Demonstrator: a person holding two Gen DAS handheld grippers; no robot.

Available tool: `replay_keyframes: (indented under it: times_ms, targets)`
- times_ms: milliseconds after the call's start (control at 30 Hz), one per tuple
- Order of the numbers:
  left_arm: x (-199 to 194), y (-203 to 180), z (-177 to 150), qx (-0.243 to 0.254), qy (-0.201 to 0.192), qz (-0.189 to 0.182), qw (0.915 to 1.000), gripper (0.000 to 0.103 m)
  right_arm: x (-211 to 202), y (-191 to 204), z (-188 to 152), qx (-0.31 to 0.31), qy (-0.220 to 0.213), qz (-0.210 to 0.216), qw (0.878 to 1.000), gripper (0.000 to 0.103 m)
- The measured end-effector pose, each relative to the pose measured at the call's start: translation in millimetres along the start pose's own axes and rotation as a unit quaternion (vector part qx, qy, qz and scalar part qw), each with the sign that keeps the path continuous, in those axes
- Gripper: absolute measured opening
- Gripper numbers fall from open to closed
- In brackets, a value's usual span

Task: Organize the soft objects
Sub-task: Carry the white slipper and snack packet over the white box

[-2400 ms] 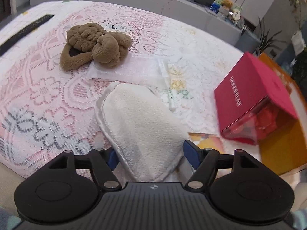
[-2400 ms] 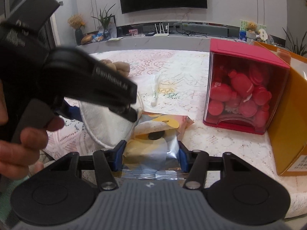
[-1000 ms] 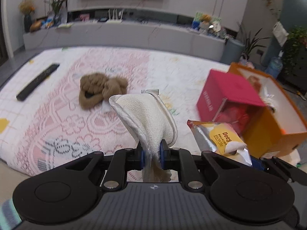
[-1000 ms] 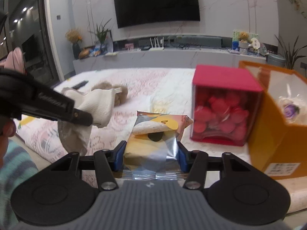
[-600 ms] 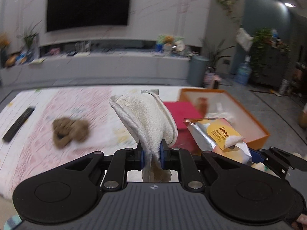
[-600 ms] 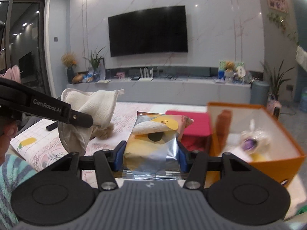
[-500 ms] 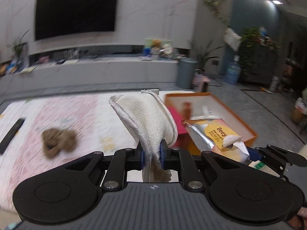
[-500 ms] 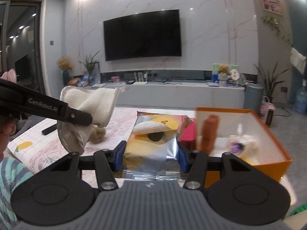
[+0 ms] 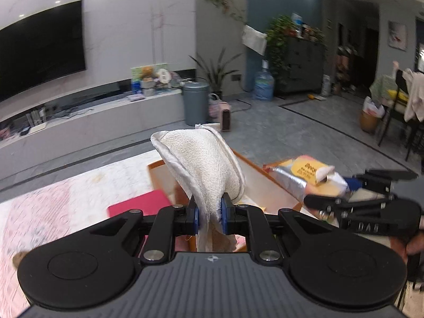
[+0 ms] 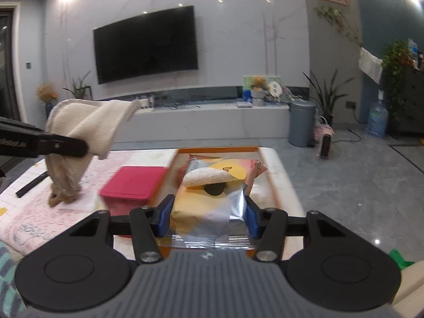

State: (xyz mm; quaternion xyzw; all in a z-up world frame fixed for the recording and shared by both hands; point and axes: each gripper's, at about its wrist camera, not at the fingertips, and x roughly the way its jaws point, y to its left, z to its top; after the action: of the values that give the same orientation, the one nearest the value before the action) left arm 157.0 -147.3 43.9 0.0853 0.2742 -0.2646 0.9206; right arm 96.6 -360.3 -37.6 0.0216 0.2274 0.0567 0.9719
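Two held items above a table, open box ahead.

Left gripper (image 9: 208, 216) clamped on towel (image 9: 204, 164), raised over near wall of box (image 10: 217, 150); right gripper (image 10: 206, 216) closed on snack packet (image 10: 212, 193), to the right of the towel, over the box. Lidded container (image 10: 135, 182) on table (image 10: 31, 212), just left of box, touching or nearly so. Plush toy (image 10: 63, 196) further left on table, remote (image 10: 31, 184) beyond it near left edge. Bin (image 10: 302, 122) and TV bench (image 10: 212, 122) behind table; TV (image 10: 145, 43) on wall above bench.
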Motion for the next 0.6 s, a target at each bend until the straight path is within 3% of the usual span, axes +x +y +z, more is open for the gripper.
replay_keyframes:
  times_ms: [233,367,600]
  targets:
    - [61,-16,18,0.032,0.061,-0.015,0.9975,0.017,37,-48,23,0.009,0.049,0.005,0.999,0.054]
    - [104,-14,17,0.03,0.125,-0.016,0.9916,0.017,71,-48,23,-0.001,0.086,0.034,0.996,0.054]
    - [162,-8,7,0.028,0.21,0.002,0.9773,0.017,127,-39,14,-0.045,0.152,0.045,0.986,0.054]
